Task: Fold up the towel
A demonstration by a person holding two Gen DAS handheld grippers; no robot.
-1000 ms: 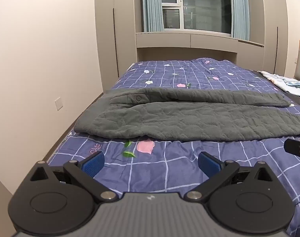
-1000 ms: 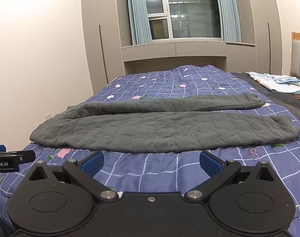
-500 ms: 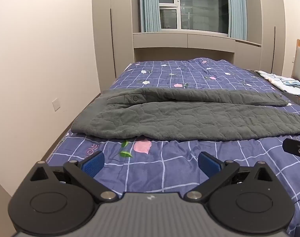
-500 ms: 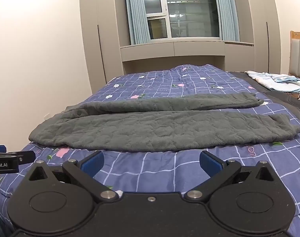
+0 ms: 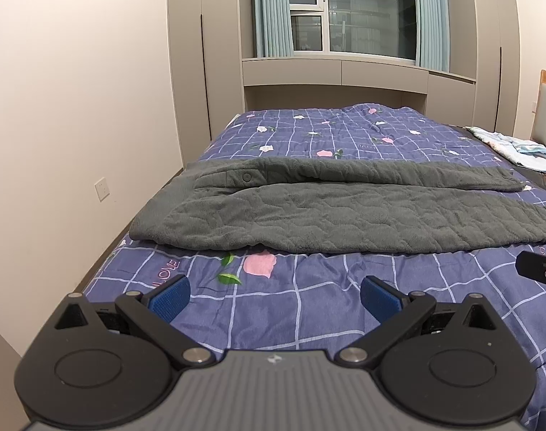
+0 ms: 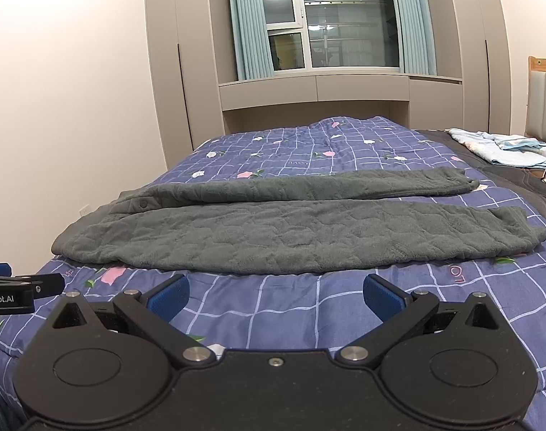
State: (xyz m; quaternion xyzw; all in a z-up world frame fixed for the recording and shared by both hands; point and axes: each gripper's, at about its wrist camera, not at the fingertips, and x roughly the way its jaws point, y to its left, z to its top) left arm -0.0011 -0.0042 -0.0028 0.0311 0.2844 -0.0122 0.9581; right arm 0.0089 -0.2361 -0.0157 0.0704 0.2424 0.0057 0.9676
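A long dark grey quilted towel (image 5: pixel 345 219) lies across the bed, its far long edge folded over toward the near one, a snap button showing at its left end. The right wrist view shows the same towel (image 6: pixel 273 230) from end to end. My left gripper (image 5: pixel 274 296) hovers open over the quilt, short of the towel's near edge, nothing between its blue pads. My right gripper (image 6: pixel 276 294) is likewise open and empty, just short of the towel's near edge. Each gripper's tip shows at the edge of the other's view.
The bed wears a purple checked quilt (image 5: pixel 327 133) with pink flowers. A wall with a socket (image 5: pixel 102 188) runs along the left. Light blue folded cloth (image 6: pixel 503 147) lies at the far right near the headboard (image 6: pixel 544 104). Cabinets and a window (image 6: pixel 330 18) stand behind.
Both grippers have drawn slightly back and tilted up, so the towel sits a little lower and farther in both views. The towel itself has not moved.
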